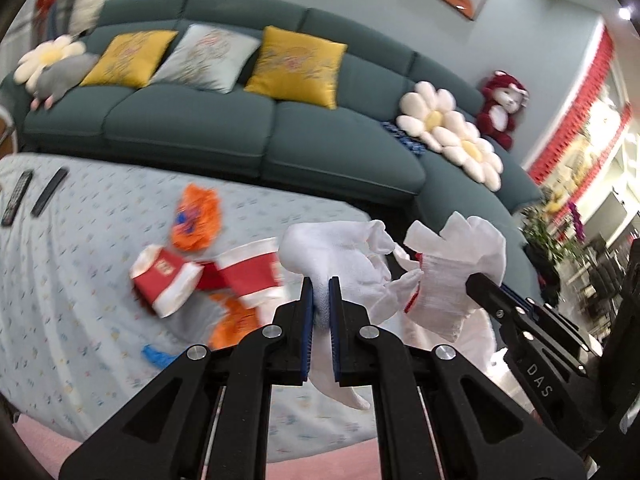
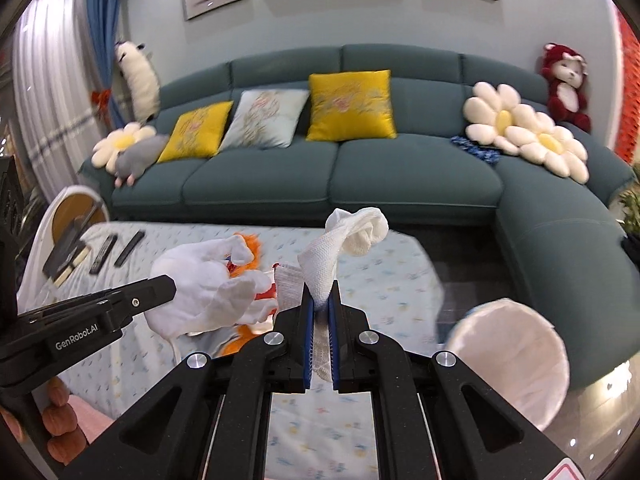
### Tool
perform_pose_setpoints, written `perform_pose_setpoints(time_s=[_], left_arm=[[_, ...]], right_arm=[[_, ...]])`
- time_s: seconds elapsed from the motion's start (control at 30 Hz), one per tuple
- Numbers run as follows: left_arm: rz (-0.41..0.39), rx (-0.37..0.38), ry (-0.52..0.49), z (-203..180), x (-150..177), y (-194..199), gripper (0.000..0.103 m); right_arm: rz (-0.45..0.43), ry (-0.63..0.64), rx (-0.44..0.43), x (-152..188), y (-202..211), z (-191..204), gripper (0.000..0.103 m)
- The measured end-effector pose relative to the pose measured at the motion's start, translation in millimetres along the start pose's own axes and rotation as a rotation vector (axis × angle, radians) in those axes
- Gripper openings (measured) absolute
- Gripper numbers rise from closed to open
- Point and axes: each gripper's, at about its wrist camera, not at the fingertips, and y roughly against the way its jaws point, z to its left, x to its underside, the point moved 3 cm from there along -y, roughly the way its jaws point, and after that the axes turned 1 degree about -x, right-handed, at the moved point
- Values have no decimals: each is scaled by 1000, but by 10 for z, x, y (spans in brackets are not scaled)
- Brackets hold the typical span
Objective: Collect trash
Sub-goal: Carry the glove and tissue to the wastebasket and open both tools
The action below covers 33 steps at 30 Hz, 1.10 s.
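while we hold both grippers above the near edge of the table [image 1: 80, 280], each one pinches white cloth. our left gripper [image 1: 321, 280] has its blue pads pressed on a white cloth glove [image 1: 340, 256], which bunches above the tips and hangs down below them. just to its right, our right gripper [image 2: 321, 294] clamps a white knit rag [image 2: 320, 268] that stands up and curls over at the top; in the left view that rag [image 1: 444, 280] sits at the tip of the other tool, close beside the glove, and we cannot tell whether the two touch. both tools tilt downward toward the tabletop.

under and beyond the cloth, the rest of the trash lies on the flowered tablecloth: a red and white carton [image 1: 164, 280], a red and white paper cup [image 1: 252, 272] on its side just right of it, orange wrappers [image 1: 196, 220] farther back and nearer, and a blue scrap [image 1: 156, 356] at the near left. the glove hides part of this pile in the right view.

to the right of the table stands a bin with a white liner [image 2: 516, 356], its mouth open.

at the far left of the table lie two remotes [image 1: 32, 196]. beyond it runs the green sofa [image 2: 400, 176] with yellow and pale cushions, flower pillows and a red plush toy [image 2: 566, 84].
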Motion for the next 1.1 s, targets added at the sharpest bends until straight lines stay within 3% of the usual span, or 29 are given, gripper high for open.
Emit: perform_pose_setpoints(time_s=[0.27,0.57,1.0,1.1], left_arm=[[9,85,-116,-959,-29,-181,7],[68,160,-201,-1746,111,-560,7],[174,230,-247,-2358,353,-1151,8],[184,248,-233,-2431,375,-1240,10]], right_arm=[[-40,-85,85,39,321,-761,6],[-25,-177,181,244,405,-1625,6],[43,-273,250,622,208,-2301,6],[46,-289,262,661,157,-2388,10]])
